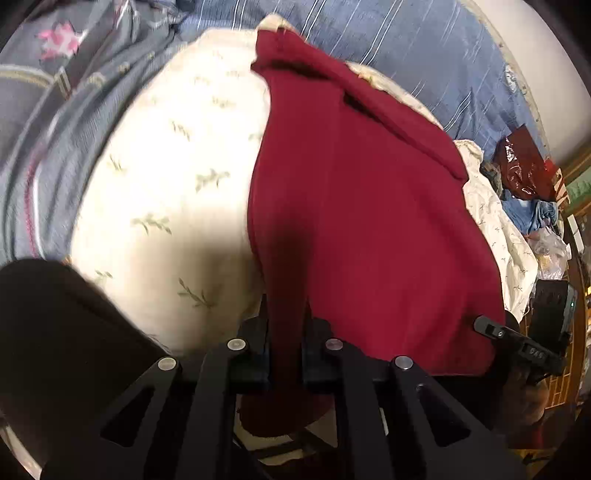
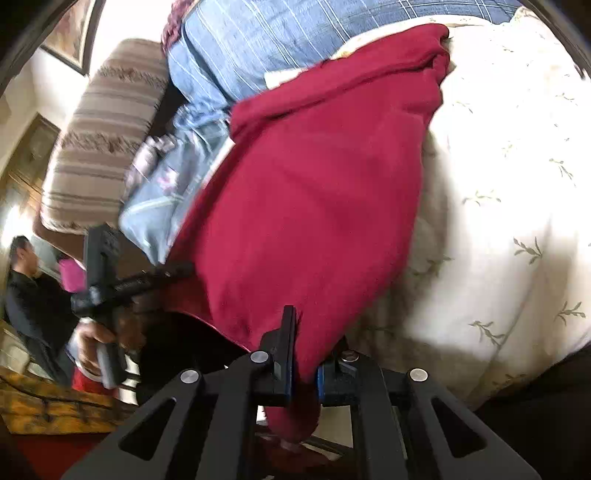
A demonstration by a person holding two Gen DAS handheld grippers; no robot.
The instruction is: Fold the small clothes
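On the bed (image 1: 177, 155), each hand-held gripper, left (image 1: 286, 354) and right (image 2: 304, 365), clamps a corner of the red garment (image 1: 362, 206), stretching it flat to fold.

It is a home bedroom: ahead of the grippers lie a leaf-printed cream quilt (image 1: 166, 192), a blue striped bedsheet (image 1: 406, 48) and a framed picture (image 2: 70, 33).

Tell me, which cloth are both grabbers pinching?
The plain dark red garment, clamped by the left gripper and right gripper. The white leafy sheet and blue striped cloth lie untouched.
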